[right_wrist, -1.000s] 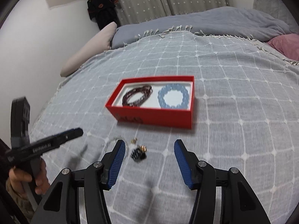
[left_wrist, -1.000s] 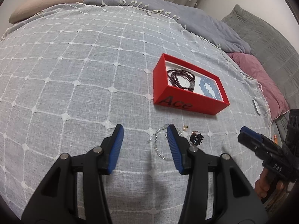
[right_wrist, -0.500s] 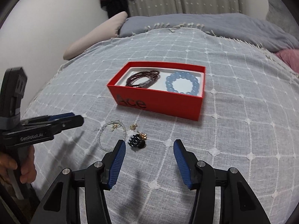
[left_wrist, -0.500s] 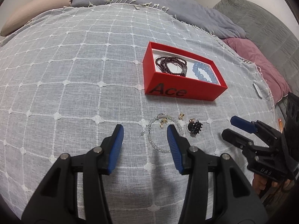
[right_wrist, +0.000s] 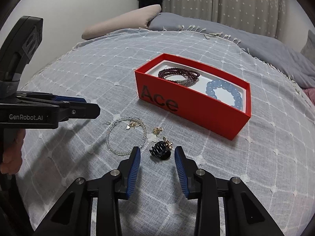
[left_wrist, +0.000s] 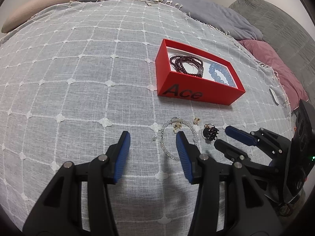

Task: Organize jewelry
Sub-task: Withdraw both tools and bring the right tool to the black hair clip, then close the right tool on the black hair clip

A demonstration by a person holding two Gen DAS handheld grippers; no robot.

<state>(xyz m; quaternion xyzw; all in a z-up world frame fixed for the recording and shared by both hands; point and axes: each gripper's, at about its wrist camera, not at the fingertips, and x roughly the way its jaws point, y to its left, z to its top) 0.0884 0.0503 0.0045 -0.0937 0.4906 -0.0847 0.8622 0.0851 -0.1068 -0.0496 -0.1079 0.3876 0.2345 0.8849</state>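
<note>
A red box point(left_wrist: 198, 95) point(right_wrist: 189, 106) marked "Ace" lies on the bed and holds a dark red bead bracelet point(left_wrist: 186, 64) point(right_wrist: 178, 74) and a light blue bead bracelet point(left_wrist: 221, 73) point(right_wrist: 224, 93). In front of it lie a clear bead bracelet point(left_wrist: 164, 139) point(right_wrist: 126, 135), small gold earrings point(left_wrist: 196, 120) point(right_wrist: 157, 130) and a black hair claw point(left_wrist: 210, 133) point(right_wrist: 160, 152). My left gripper point(left_wrist: 152, 137) is open, its right finger over the clear bracelet. My right gripper point(right_wrist: 157, 152) point(left_wrist: 221, 135) is open, with the black claw between its fingertips.
The bed is covered by a grey throw with a white grid point(left_wrist: 78, 78). A beige pillow point(right_wrist: 122, 24) and a grey blanket point(right_wrist: 236, 37) lie at the far end. A pink pillow point(left_wrist: 275, 64) lies to the right. A small white object point(left_wrist: 274, 96) lies near the right edge.
My right gripper has moved forward and lower, so the black claw now sits between its fingertips. My left gripper has shifted a little closer to the clear bracelet. Both stay open.
</note>
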